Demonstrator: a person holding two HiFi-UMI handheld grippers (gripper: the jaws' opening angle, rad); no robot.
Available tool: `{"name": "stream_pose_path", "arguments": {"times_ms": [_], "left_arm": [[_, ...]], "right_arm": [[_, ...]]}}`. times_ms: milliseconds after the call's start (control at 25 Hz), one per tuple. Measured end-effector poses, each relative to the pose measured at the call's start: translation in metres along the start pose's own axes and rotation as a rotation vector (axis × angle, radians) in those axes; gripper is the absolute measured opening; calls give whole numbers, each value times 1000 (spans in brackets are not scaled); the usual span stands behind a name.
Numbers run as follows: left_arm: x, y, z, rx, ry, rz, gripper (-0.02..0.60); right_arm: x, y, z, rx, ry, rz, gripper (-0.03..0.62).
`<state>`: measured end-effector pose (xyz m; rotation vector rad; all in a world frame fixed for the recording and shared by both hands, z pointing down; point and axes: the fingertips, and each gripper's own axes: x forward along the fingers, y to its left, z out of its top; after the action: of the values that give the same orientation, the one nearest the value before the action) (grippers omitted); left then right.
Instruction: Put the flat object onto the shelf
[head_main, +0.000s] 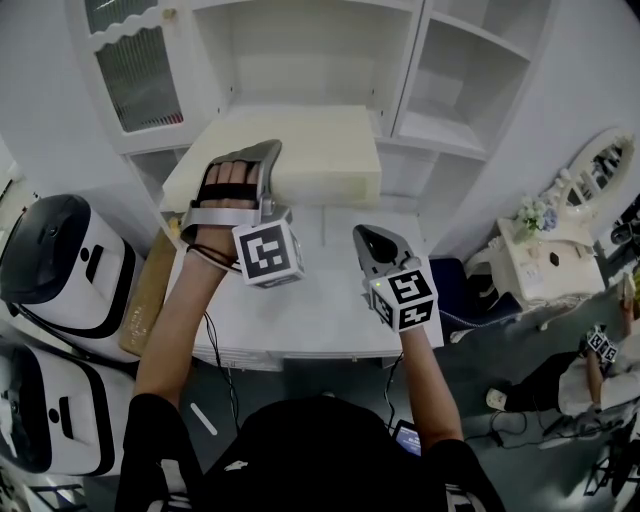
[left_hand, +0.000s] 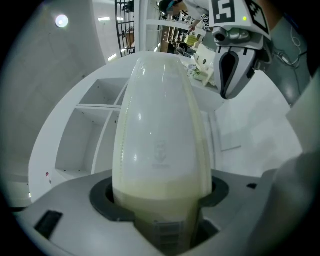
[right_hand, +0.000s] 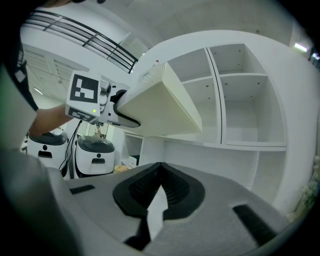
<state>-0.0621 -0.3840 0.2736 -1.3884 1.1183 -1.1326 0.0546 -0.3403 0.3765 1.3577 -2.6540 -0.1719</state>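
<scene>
Faint emblem (left_hand: 161, 152), seemingly illegible, on left gripper (left_hand: 160, 67) around flat object (head_main: 320, 150)

Black short-sleeved top (head_main: 320, 450), grey left gripper (head_main: 252, 165) and right gripper (head_main: 367, 240), black-and-white marker cubes (head_main: 268, 252)

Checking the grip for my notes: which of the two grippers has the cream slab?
The left gripper, its jaws clamped on the edge of the cream slab. The right gripper hangs apart, jaws together, holding nothing.

Flat object (head_main: 300, 150) in left gripper (head_main: 250, 160), above desk's (head_main: 320, 310) back edge, before shelf unit (head_main: 450, 90). Right gripper (head_main: 366, 236) over desk's right half. Machines (head_main: 60, 260) beyond left edge, dressing table (head_main: 545, 265) beyond right.
</scene>
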Motion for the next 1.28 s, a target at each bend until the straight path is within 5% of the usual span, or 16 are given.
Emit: {"name": "stream_pose_path", "arguments": {"times_ms": [1280], "left_arm": [[60,-14,3,93,24,-25,313]], "right_arm": [[17,-34,-25,28,38,-14,-12]]}}
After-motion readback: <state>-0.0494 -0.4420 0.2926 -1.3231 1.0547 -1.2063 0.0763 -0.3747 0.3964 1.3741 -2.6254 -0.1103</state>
